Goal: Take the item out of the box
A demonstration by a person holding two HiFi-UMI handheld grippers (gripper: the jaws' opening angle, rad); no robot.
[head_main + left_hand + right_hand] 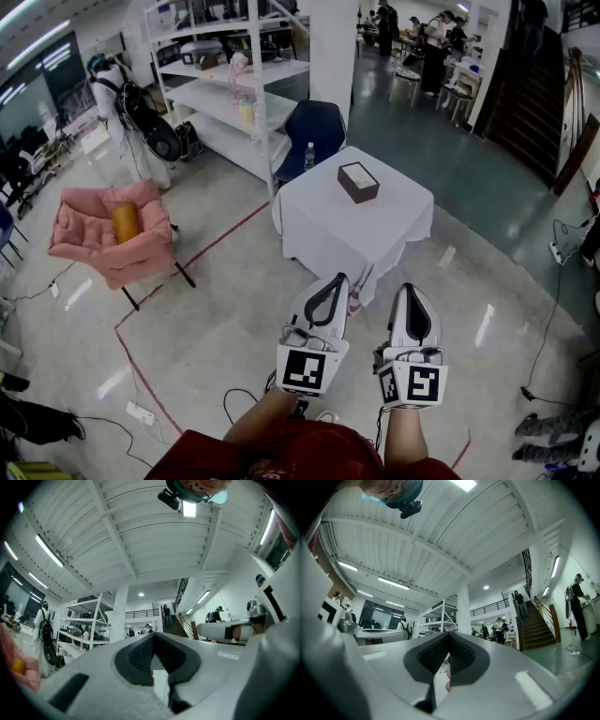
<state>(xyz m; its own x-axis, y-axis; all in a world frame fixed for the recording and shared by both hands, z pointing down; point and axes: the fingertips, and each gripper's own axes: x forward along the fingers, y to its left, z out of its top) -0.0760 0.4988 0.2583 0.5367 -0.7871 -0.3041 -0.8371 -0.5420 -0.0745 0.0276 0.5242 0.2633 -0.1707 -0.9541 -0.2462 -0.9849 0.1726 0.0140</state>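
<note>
A small brown box with a pale top sits on a table draped in white cloth, well ahead of me in the head view. Its contents cannot be made out from here. Both grippers are held close to my body, short of the table and pointing toward it. The left gripper has its jaws together with nothing between them, and the right gripper beside it is the same. In the left gripper view the left gripper points up at the ceiling; the right gripper does likewise in the right gripper view.
A pink armchair with an orange cushion stands at the left. White shelving, a dark blue chair and a water bottle are behind the table. Cables and a power strip lie on the floor. People stand far back.
</note>
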